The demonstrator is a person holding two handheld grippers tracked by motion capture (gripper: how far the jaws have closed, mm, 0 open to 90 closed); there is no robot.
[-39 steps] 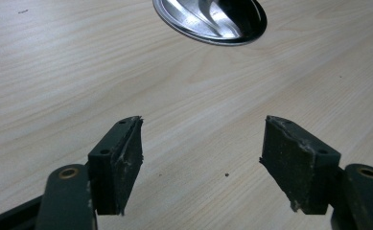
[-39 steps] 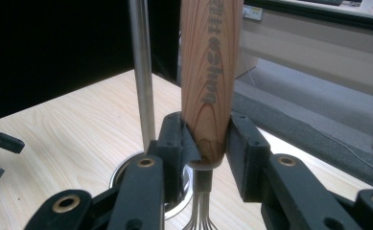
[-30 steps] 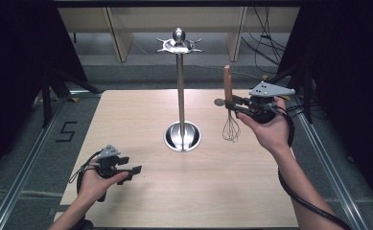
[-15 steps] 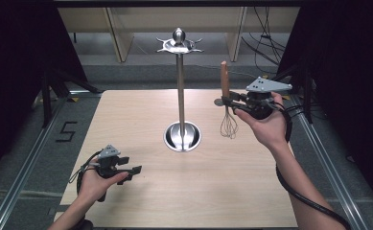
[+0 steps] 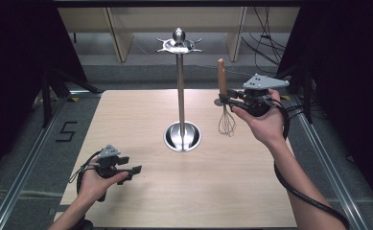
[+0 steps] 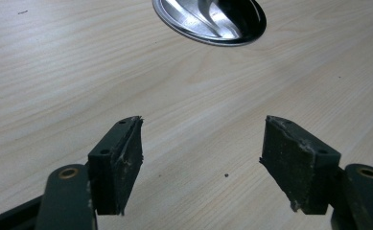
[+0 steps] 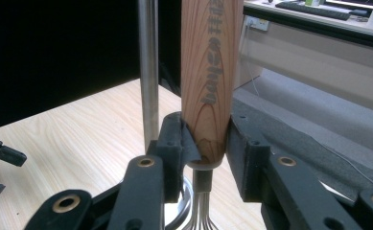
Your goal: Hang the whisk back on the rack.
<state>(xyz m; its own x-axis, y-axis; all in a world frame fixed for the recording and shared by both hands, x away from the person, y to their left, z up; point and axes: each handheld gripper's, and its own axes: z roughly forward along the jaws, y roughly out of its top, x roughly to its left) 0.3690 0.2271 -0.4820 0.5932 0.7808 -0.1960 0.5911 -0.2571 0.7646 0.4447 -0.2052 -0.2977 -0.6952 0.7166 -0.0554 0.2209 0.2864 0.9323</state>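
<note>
Lower left of the high view: left gripper (image 5: 135,170) low over the table (image 5: 141,115), jaws spread wide, nothing between them. Centre: steel stand (image 5: 180,91) upright on its round base. Upper right: right gripper (image 5: 224,99) clamped on the whisk (image 5: 222,79), wooden handle up, wires hanging above the tabletop.
</note>
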